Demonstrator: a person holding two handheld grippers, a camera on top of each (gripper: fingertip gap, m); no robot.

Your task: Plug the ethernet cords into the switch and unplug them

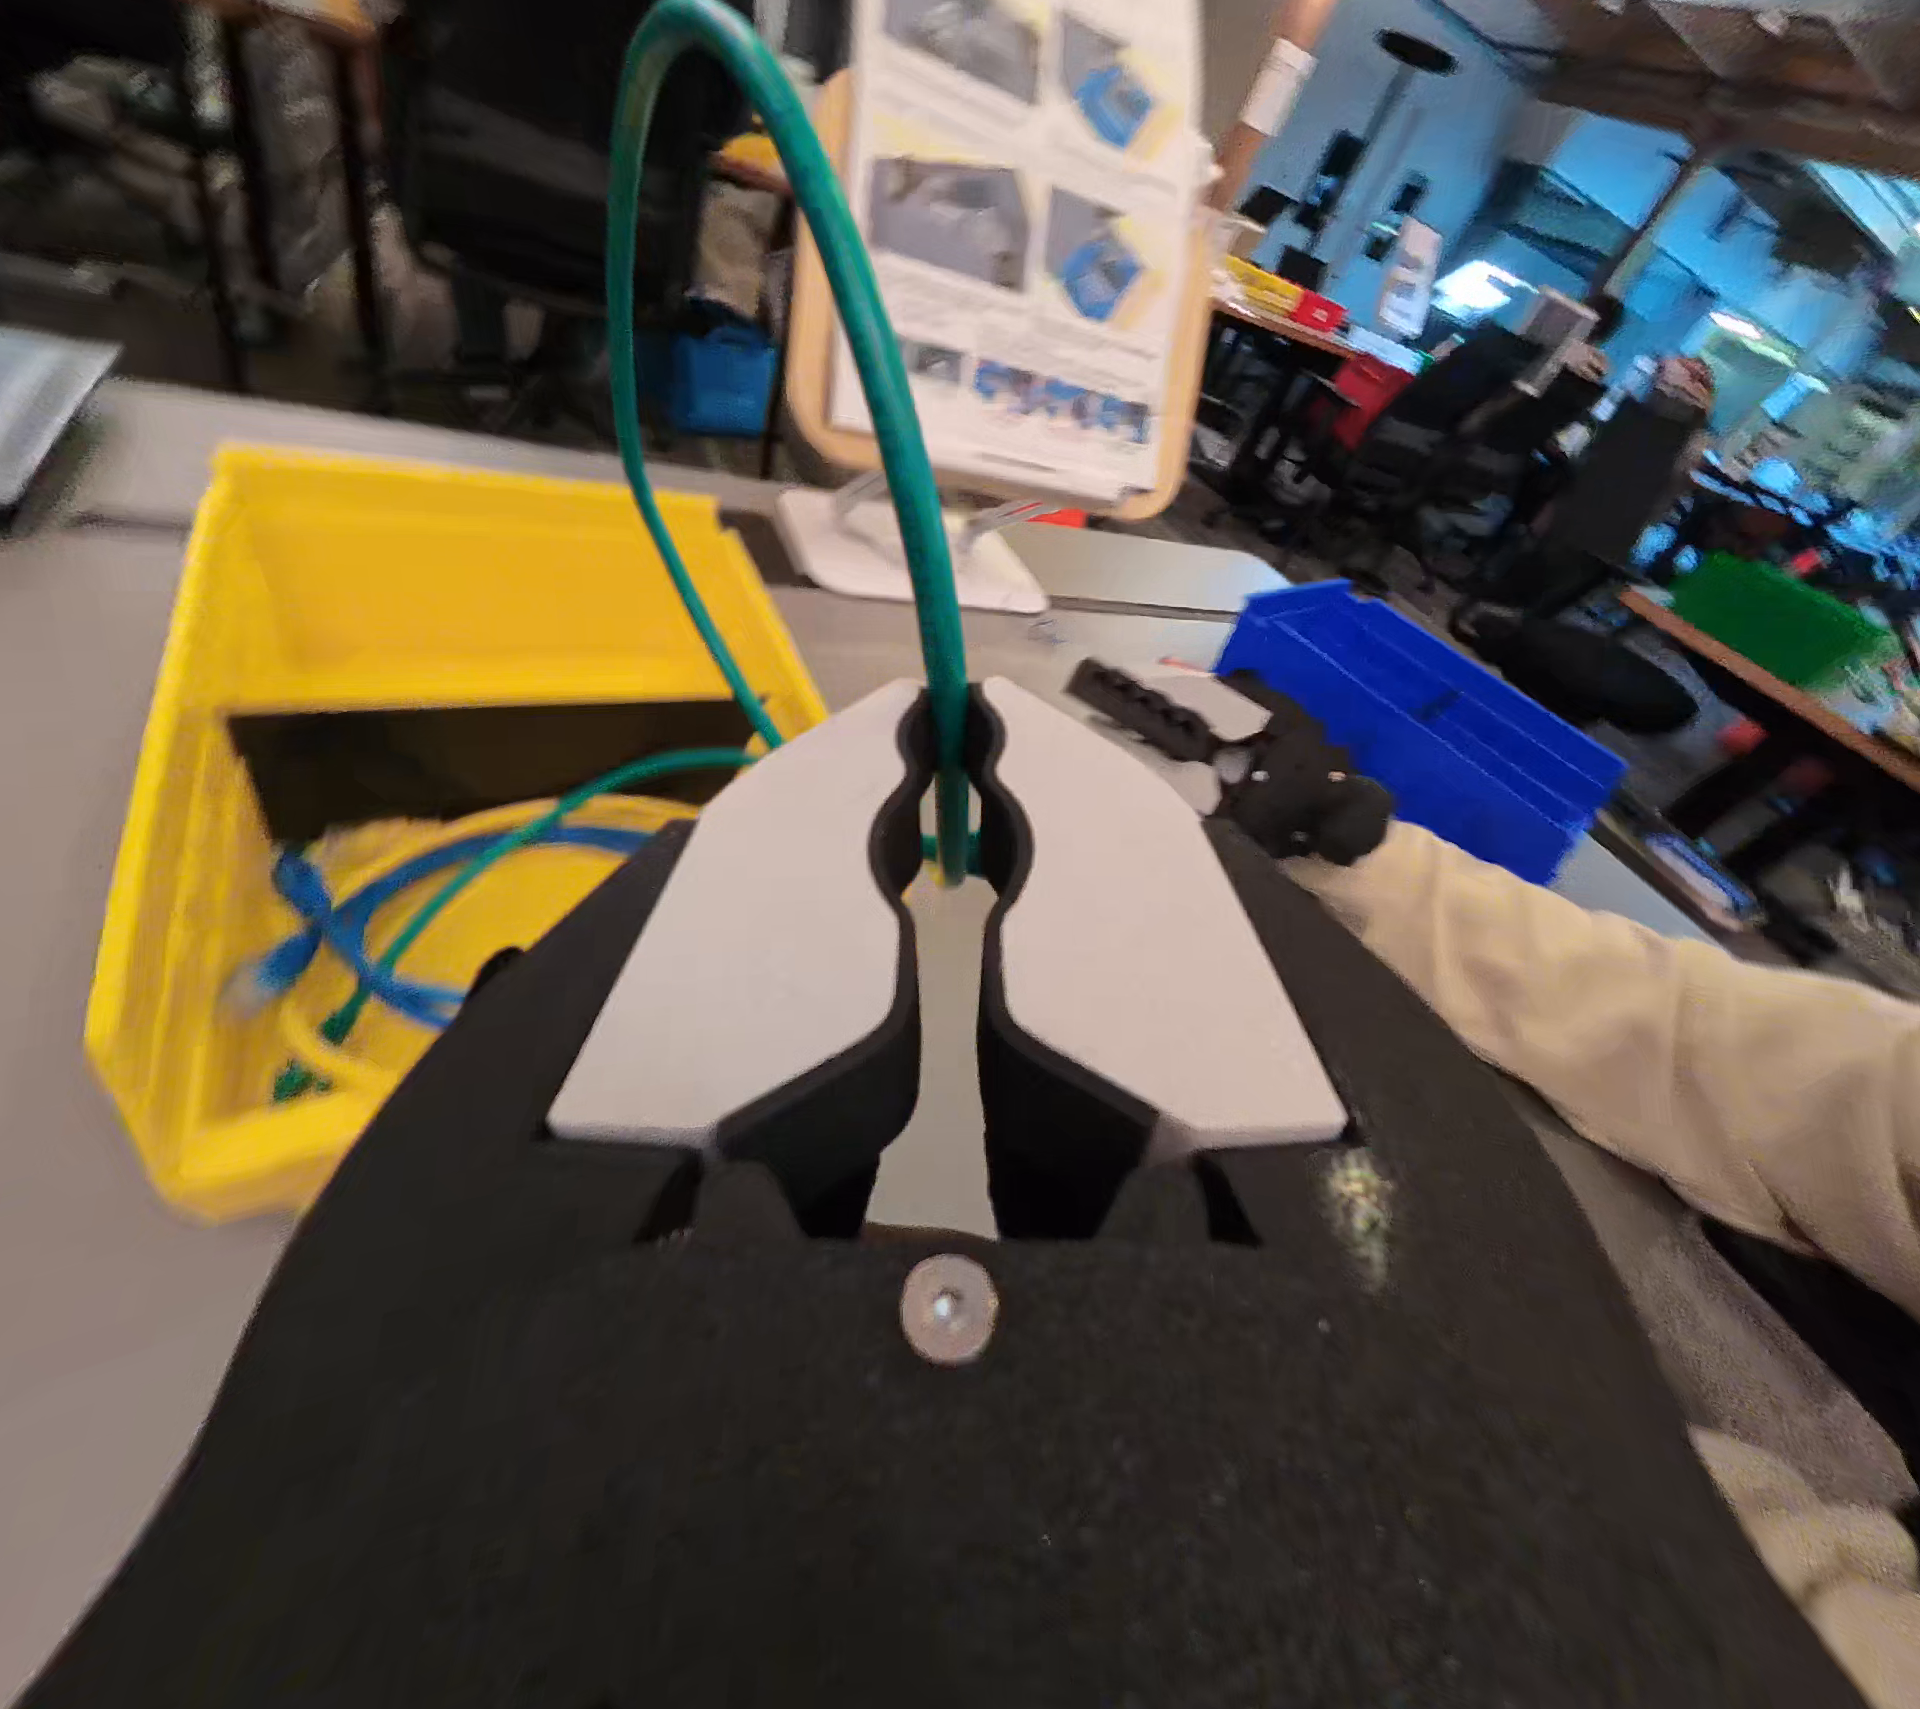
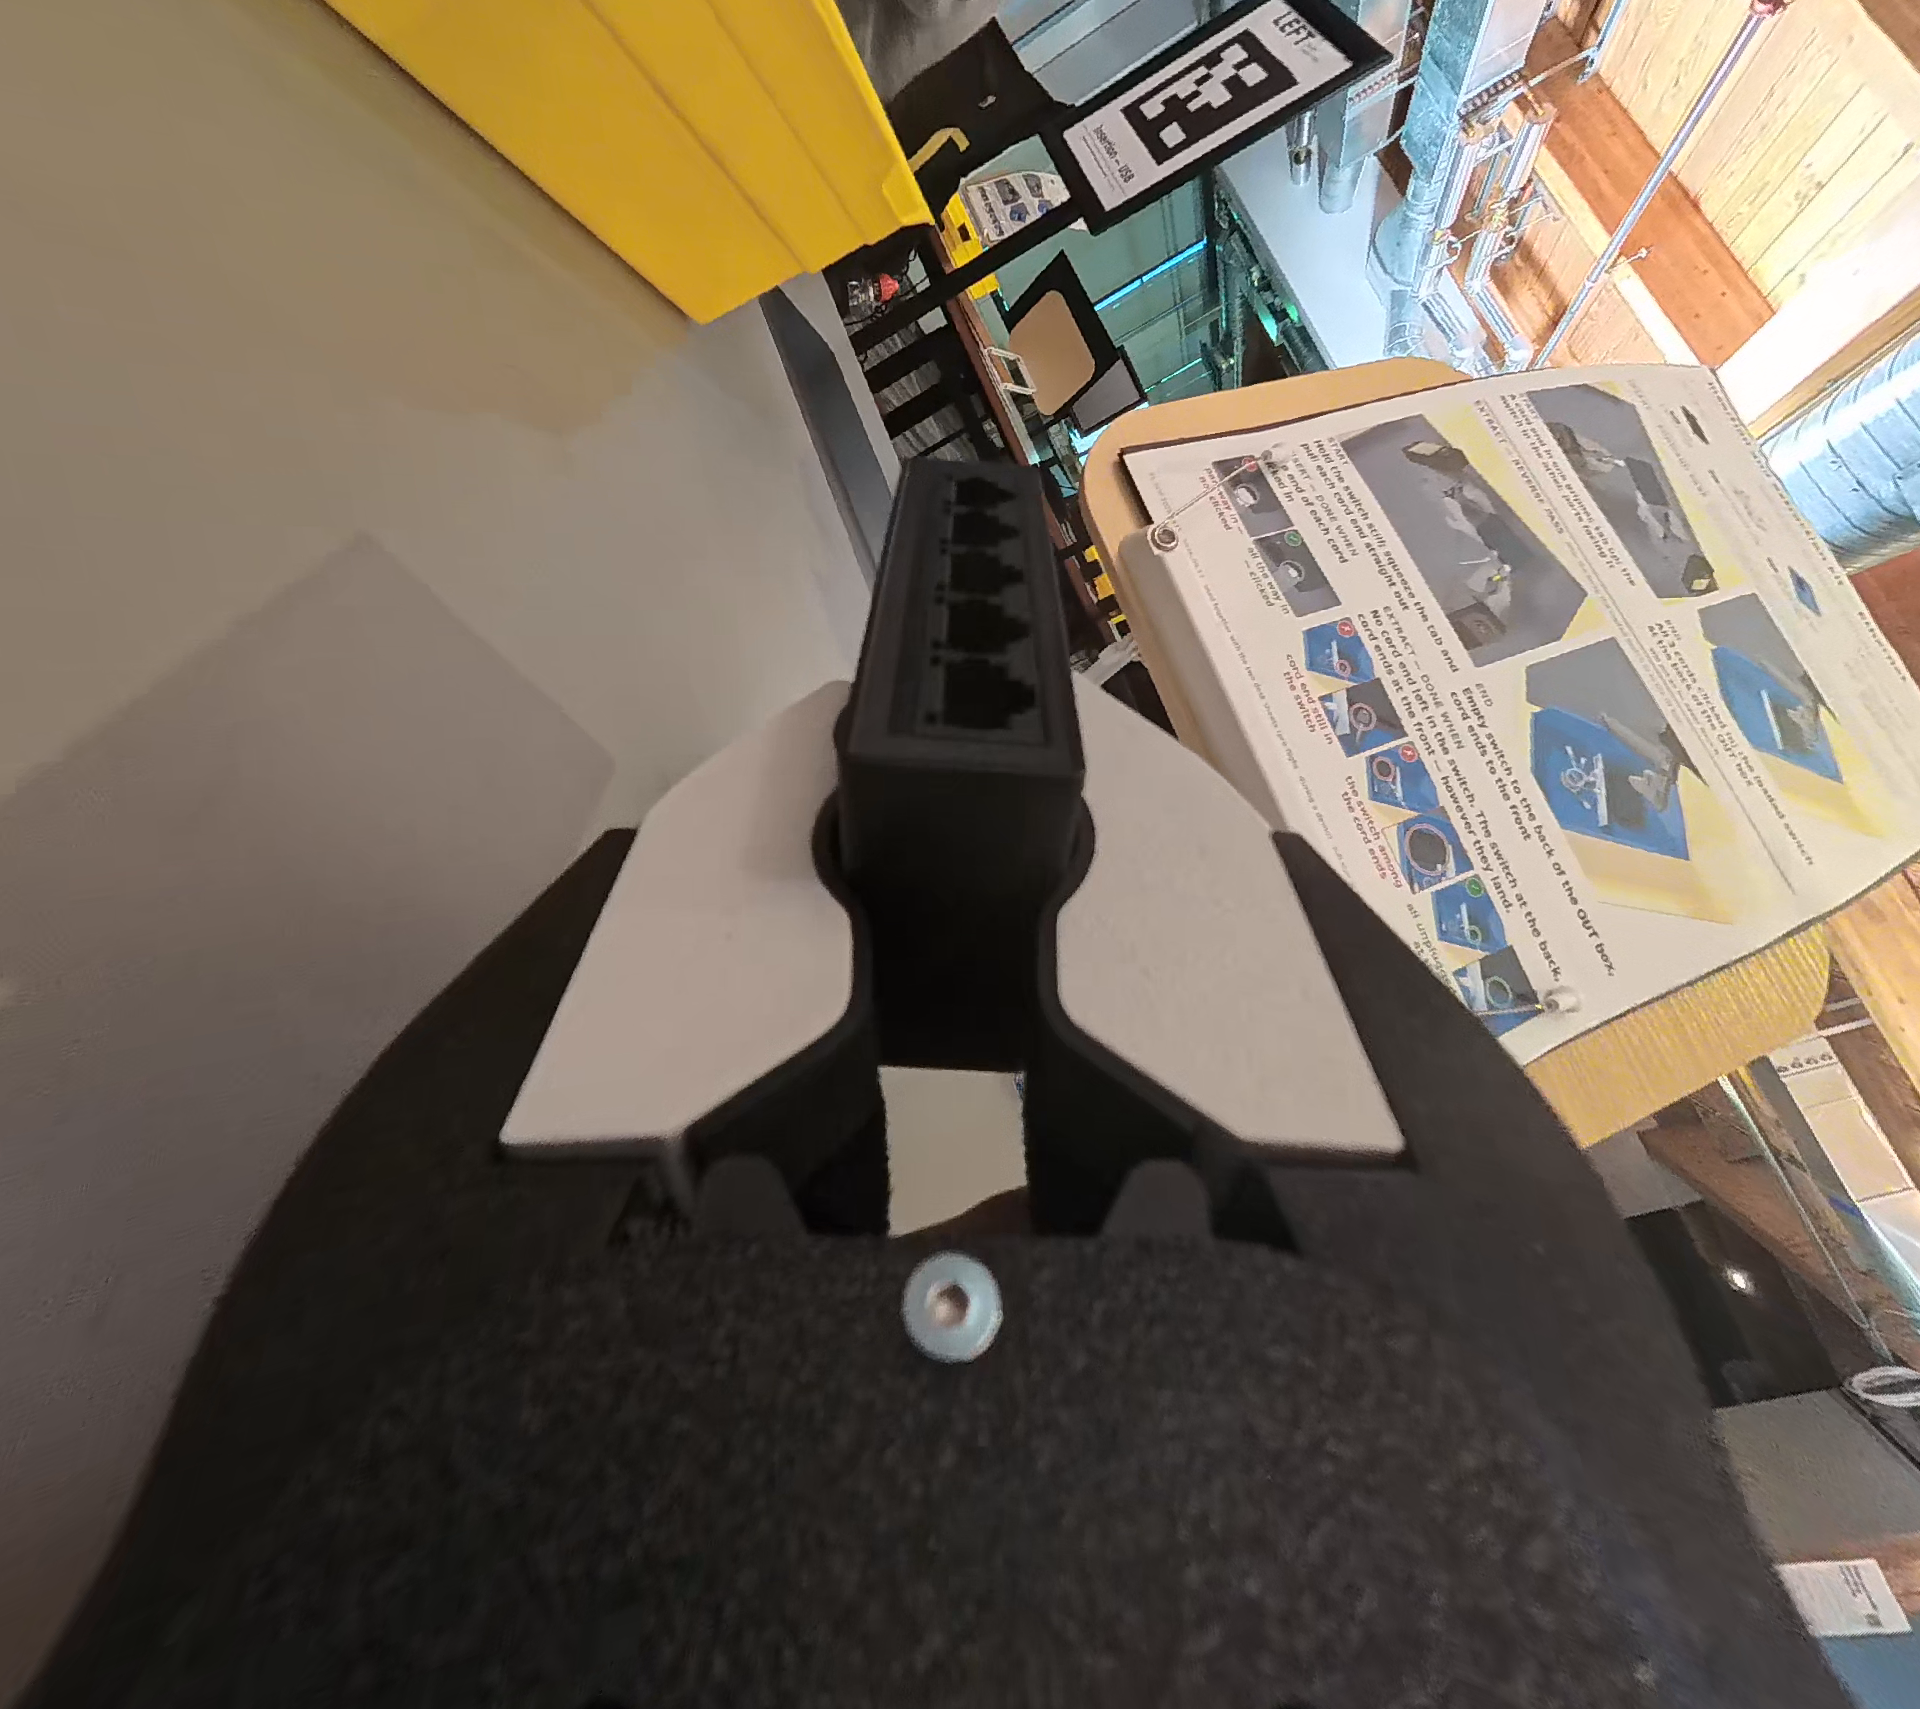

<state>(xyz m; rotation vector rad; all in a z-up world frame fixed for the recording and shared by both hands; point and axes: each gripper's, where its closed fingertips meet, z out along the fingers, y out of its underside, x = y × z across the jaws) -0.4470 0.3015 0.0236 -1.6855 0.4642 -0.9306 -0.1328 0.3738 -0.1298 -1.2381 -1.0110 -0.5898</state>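
in the left wrist view our left hand-held gripper [image 1: 951,786] pinches the thin green ethernet cord [image 1: 831,225] near one end, probably so the plug can be aimed; the cord arches back into the yellow plastic bin [image 1: 208,828] on the grey desk [image 1: 94,1347]. in the right wrist view our right hand-held gripper [image 2: 961,786] clamps the black five-port switch [image 2: 961,631], ports empty and facing out, above the pale desk in a busy workshop.
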